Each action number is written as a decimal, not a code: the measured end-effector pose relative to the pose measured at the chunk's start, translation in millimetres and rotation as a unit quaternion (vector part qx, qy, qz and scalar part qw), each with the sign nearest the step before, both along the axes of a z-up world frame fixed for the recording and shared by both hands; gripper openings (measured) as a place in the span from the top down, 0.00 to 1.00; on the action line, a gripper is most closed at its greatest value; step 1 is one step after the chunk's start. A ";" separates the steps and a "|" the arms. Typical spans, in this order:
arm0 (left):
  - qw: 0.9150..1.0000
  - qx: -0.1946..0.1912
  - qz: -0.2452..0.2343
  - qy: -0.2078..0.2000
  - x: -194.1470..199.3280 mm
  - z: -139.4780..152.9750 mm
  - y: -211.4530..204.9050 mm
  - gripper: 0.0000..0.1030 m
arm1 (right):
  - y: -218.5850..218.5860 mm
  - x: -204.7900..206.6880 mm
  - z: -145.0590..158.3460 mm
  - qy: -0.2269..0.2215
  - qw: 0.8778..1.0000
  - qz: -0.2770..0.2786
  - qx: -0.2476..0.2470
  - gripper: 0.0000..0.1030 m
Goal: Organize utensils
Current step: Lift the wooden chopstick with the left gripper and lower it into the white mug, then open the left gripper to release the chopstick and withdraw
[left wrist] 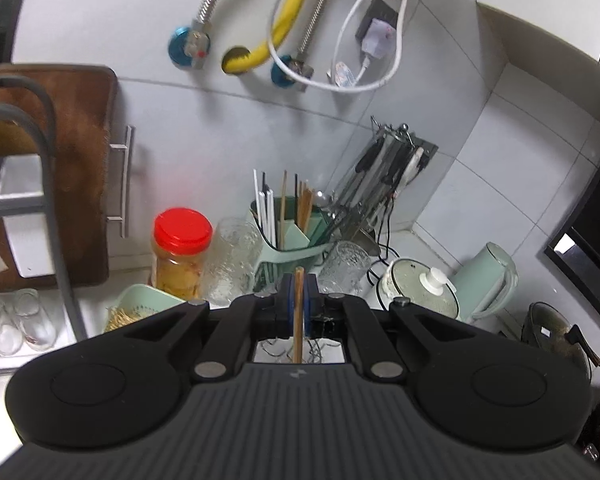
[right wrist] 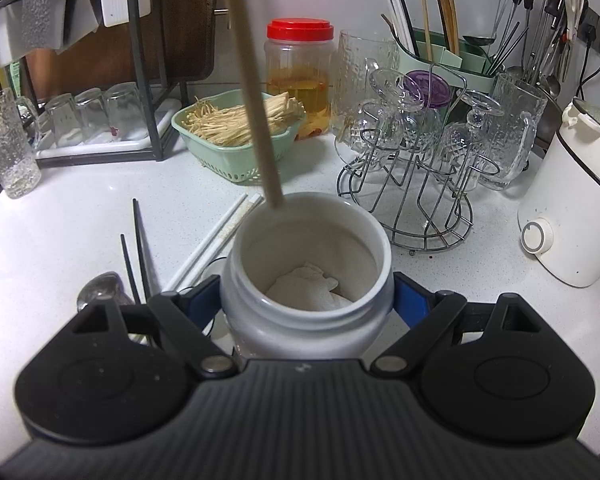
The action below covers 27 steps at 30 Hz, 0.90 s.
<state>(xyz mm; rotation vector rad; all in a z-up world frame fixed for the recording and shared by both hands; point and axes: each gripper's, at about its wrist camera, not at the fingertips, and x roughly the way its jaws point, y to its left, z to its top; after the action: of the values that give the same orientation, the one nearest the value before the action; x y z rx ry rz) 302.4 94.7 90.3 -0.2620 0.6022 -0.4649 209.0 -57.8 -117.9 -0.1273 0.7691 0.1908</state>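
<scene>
**Chopstick over the jar, both grippers clamped**

Black gripper housing fills the bottom of both wrist views. At the left gripper (left wrist: 299,300) the blue pads are clenched on a single wooden chopstick (left wrist: 299,312), which stands upright between them, its top just above the pads and its shaft running down through the gap behind them. In the right wrist view the same chopstick (right wrist: 252,92) comes down from the top edge at a slant, and its lower tip hangs at the far rim of the white jar (right wrist: 306,276), just above the opening.

Clamped around that jar is the right gripper (right wrist: 306,304), one blue pad pressing on each side of its neck. Lidless, the jar stands on the white countertop (right wrist: 80,216) with something white and crumpled lying at its bottom.

Left of the jar, on the counter, lie a pair of white chopsticks (right wrist: 216,236), a pair of black chopsticks (right wrist: 138,248) and a metal spoon (right wrist: 100,290), the spoon partly hidden behind the gripper.

Further back stand a green basket (right wrist: 236,136) of pale sticks, a red-lidded jar (right wrist: 300,76), a wire glass rack (right wrist: 412,184) with glasses upside down on it, and a green utensil holder (right wrist: 444,54) with more chopsticks standing in it.
</scene>
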 end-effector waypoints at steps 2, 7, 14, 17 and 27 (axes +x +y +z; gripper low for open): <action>1.000 0.003 -0.011 0.006 3.2 -9.8 -6.6 0.95 | 0.2 -0.5 0.0 -0.001 1.000 0.000 0.000 0.12; 0.998 0.011 -0.029 0.058 16.5 -45.4 -19.3 0.95 | -0.7 -0.9 -0.8 -0.004 1.000 0.000 0.002 0.12; 0.988 0.032 -0.077 0.129 30.0 -75.4 -34.4 0.95 | 0.2 0.4 -1.1 -0.006 1.000 -0.004 0.003 0.12; 0.981 0.055 -0.107 0.153 34.3 -81.8 -41.2 0.95 | 0.4 1.0 -1.4 -0.008 1.000 -0.006 0.004 0.12; 0.968 0.075 -0.136 0.197 41.8 -96.0 -46.6 0.94 | 1.6 0.5 -1.3 -0.007 1.000 -0.016 0.003 0.12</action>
<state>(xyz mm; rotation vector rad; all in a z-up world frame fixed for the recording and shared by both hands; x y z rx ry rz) 344.2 48.0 -5.7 -0.1269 1.0654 -0.6347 209.6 -56.2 -119.2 -0.1109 0.7552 0.1618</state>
